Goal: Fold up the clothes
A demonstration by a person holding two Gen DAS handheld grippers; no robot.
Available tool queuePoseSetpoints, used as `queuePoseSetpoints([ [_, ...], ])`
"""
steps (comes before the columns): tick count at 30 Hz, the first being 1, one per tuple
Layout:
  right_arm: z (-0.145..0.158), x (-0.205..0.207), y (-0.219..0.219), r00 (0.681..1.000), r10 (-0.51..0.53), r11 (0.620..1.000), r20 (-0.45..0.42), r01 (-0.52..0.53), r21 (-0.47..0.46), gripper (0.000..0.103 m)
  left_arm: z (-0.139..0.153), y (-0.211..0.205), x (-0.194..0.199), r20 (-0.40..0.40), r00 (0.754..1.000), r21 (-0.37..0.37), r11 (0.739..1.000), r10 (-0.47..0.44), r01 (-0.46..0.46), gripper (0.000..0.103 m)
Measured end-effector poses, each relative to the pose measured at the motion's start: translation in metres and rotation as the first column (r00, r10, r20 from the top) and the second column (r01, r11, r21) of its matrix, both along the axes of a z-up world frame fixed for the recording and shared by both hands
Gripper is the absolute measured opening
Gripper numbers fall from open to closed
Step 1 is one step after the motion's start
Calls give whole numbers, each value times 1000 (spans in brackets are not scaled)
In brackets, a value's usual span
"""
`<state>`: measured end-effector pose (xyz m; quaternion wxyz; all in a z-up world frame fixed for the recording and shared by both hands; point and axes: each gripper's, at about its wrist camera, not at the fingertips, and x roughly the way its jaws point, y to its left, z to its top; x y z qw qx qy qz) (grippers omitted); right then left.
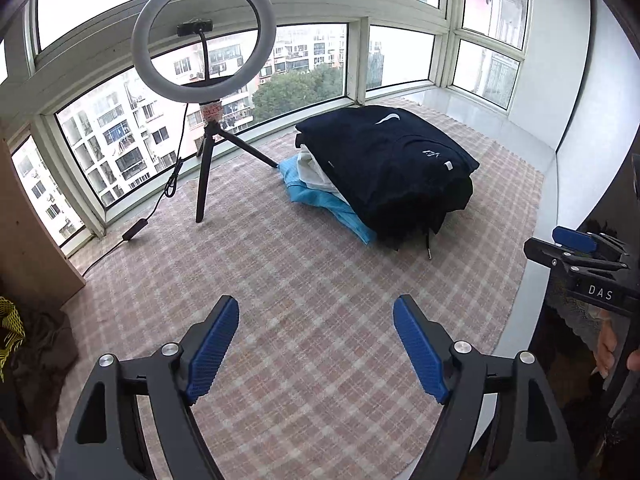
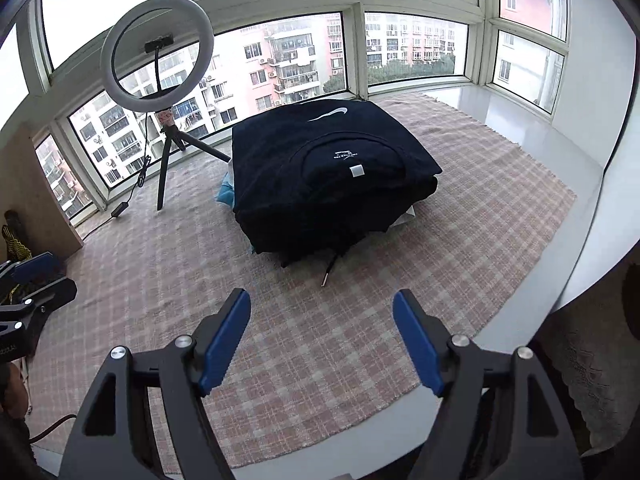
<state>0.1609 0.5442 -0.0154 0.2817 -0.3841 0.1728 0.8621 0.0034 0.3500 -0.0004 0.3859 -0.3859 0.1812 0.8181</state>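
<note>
A stack of folded clothes sits at the far side of the plaid cloth. On top lies a folded dark navy garment with a white logo, and under it a white piece and a light blue one. My left gripper hovers over bare plaid cloth well short of the stack, open, nothing between its blue pads. My right gripper is also open and holds nothing, in front of the stack. Each gripper shows at the edge of the other's view, as right gripper and left gripper.
A ring light on a black tripod stands at the back left by the windows, its cable trailing over the cloth. A wooden panel and a pile of dark clothing are at the left. A white ledge borders the right.
</note>
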Motion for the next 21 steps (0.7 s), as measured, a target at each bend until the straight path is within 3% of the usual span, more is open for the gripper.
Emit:
queuePoseSetpoints([
  [10, 34, 54, -126, 1000, 28, 994, 11, -29, 101, 73, 16, -124, 51, -29, 998, 25, 999, 46, -46, 78],
  [21, 49, 101, -211, 1000, 22, 990, -10, -20, 142, 73, 42, -200, 107, -30, 999, 88, 996, -9, 12, 79],
])
